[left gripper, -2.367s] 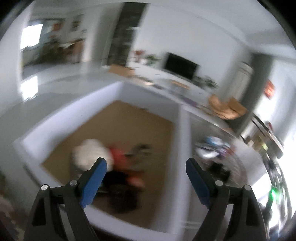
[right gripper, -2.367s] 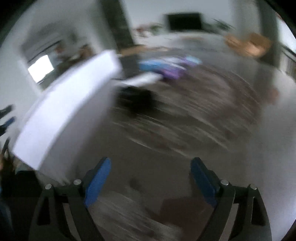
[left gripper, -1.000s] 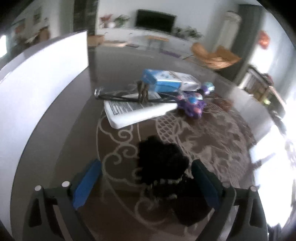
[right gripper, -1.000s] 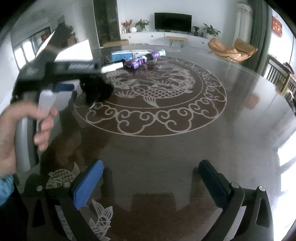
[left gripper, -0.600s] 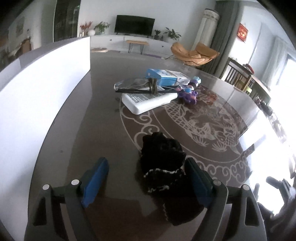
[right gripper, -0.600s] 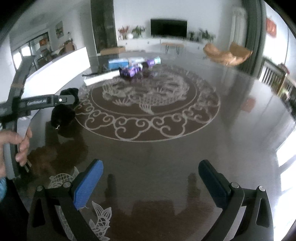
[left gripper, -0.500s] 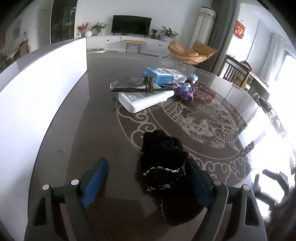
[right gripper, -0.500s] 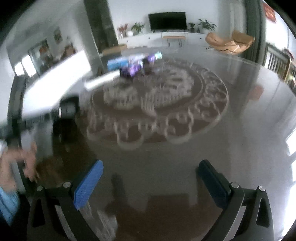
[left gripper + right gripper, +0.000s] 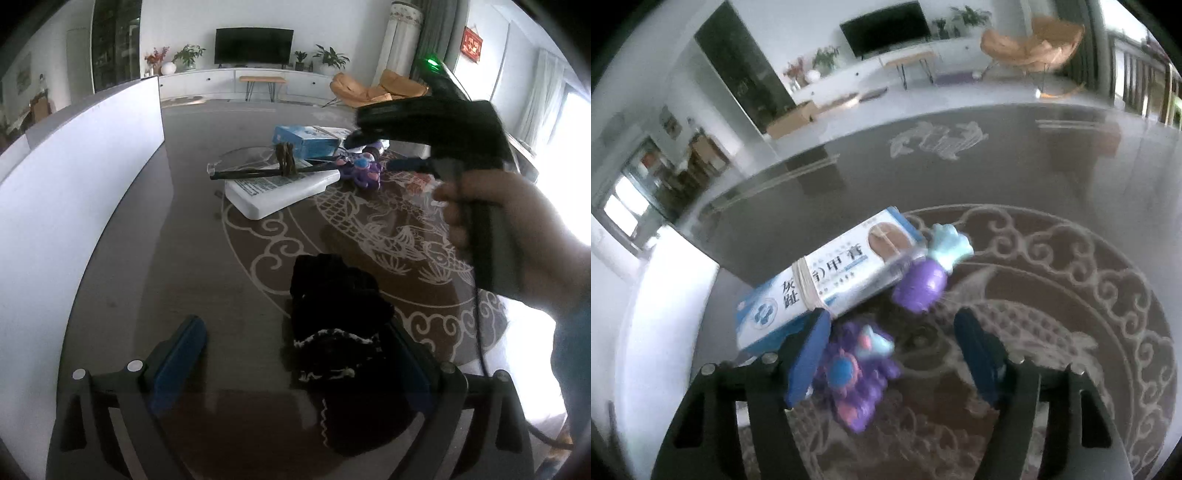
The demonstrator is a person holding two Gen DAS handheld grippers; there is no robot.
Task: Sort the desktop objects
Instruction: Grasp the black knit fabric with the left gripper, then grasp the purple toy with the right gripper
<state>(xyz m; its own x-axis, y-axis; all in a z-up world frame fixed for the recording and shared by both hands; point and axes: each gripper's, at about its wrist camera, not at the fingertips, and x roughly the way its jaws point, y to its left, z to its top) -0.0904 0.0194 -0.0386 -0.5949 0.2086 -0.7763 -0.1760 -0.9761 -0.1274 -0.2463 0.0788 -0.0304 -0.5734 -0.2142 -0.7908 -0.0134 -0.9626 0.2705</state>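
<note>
My left gripper (image 9: 295,354) is opening wide around the black cloth (image 9: 336,325), which lies on the table (image 9: 184,258) between my fingers, nearer the right one, ungripped. My right gripper (image 9: 892,349) is closing but still grips nothing; the purple toy (image 9: 855,373) sits between its fingers by the left pad, the box (image 9: 827,280) just ahead.

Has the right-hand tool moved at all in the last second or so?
Yes. The right tool has swung across the table from its near edge to the blue-and-white box and purple toy, jaws closing around the toy.
</note>
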